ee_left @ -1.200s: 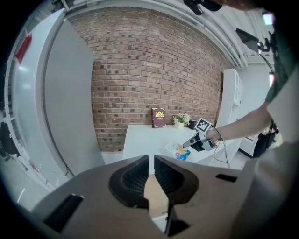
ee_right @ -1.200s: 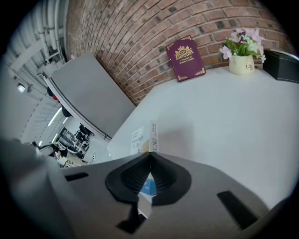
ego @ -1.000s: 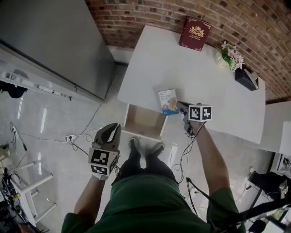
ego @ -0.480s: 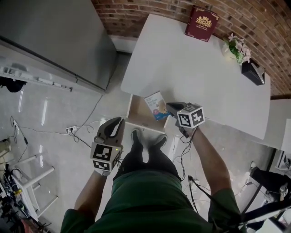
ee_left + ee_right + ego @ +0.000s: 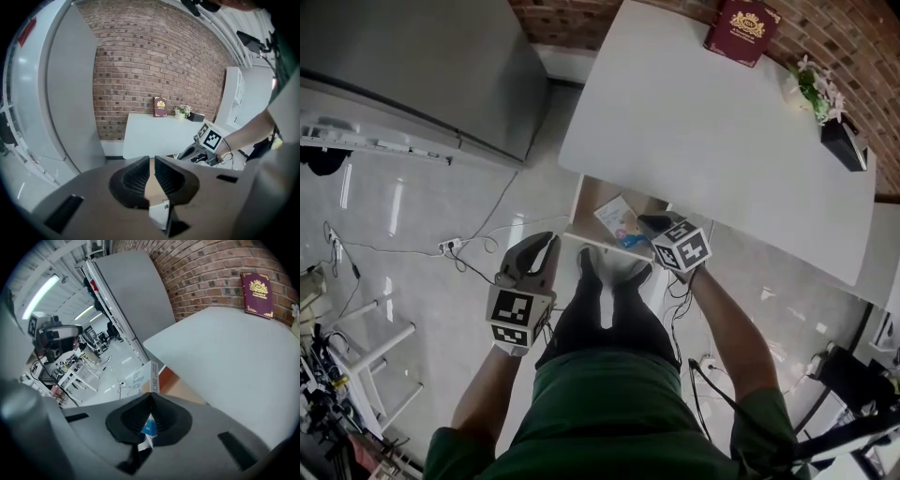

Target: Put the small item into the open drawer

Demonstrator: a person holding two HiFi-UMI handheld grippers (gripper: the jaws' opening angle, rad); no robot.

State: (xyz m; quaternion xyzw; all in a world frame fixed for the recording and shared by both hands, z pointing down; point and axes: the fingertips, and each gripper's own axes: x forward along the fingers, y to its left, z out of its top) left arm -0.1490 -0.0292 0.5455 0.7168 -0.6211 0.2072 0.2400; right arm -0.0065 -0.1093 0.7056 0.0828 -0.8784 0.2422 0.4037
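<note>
1. With the right tool (image 5: 643, 223), pinches one small box (image 5: 617, 217) by a corner, both jaws clenched flat on the card.
2. Holds that box tilted over the one open drawer (image 5: 594, 193), just below the near edge of the white worktop (image 5: 712, 122). Cannot tell whether it touches the drawer's bottom.
3. In the right gripper view, shows the box standing up out of the jaws, with blue print between the pads and the brown drawer bottom just beyond.
4. Carries the left tool (image 5: 541, 253) low at the left, apart from the drawer and pointed toward it. Has its jaws drawn almost together with only a thin slit between, grasping nothing.
5. Counts two tools in all, with one marker cube on each.
6. Counts three things along the worktop's far side: one dark red book (image 5: 746, 19) upright against the brick wall (image 5: 862, 37), one pot of flowers (image 5: 814, 86) and one black box (image 5: 844, 145). Finds all three well apart from the drawer.
7. Stands in two dark shoes (image 5: 587, 266) just beside the drawer front, on a pale floor strewn with cables.
8. Has one tall grey cabinet (image 5: 422, 66) at the left.
</note>
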